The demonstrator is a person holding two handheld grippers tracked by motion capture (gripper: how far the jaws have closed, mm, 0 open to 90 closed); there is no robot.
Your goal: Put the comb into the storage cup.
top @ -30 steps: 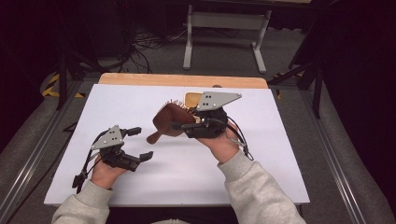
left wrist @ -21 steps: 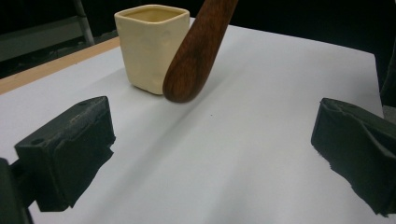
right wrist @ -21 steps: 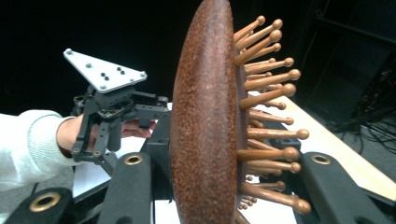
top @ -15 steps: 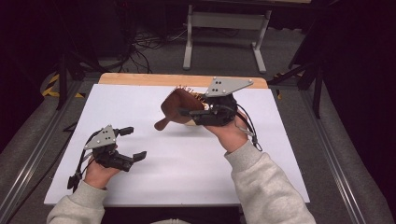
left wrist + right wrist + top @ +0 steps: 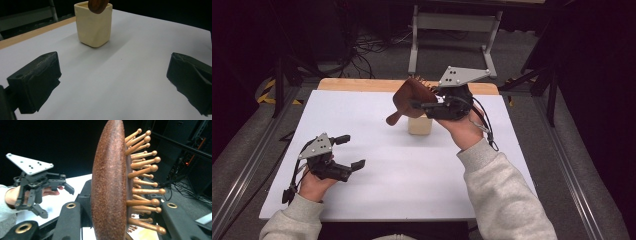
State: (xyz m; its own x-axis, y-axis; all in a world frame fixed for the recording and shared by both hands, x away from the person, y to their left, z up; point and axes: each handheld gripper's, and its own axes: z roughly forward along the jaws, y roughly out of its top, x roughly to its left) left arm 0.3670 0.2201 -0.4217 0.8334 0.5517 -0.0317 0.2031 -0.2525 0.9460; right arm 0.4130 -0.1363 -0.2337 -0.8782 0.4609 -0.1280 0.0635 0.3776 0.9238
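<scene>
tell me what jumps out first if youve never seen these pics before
The eye goes first to the brown wooden hairbrush with its round-tipped wooden pins, held above the far middle of the white table by the right gripper, whose jaws are shut on it. Just under its handle stands a cream square cup. At the near left, the left gripper sits low over the table with its jaws open and nothing between them.

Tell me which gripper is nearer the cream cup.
Right. The right gripper holds the brush just above the cream cup; the left gripper rests apart, open, at the table's near-left.
</scene>
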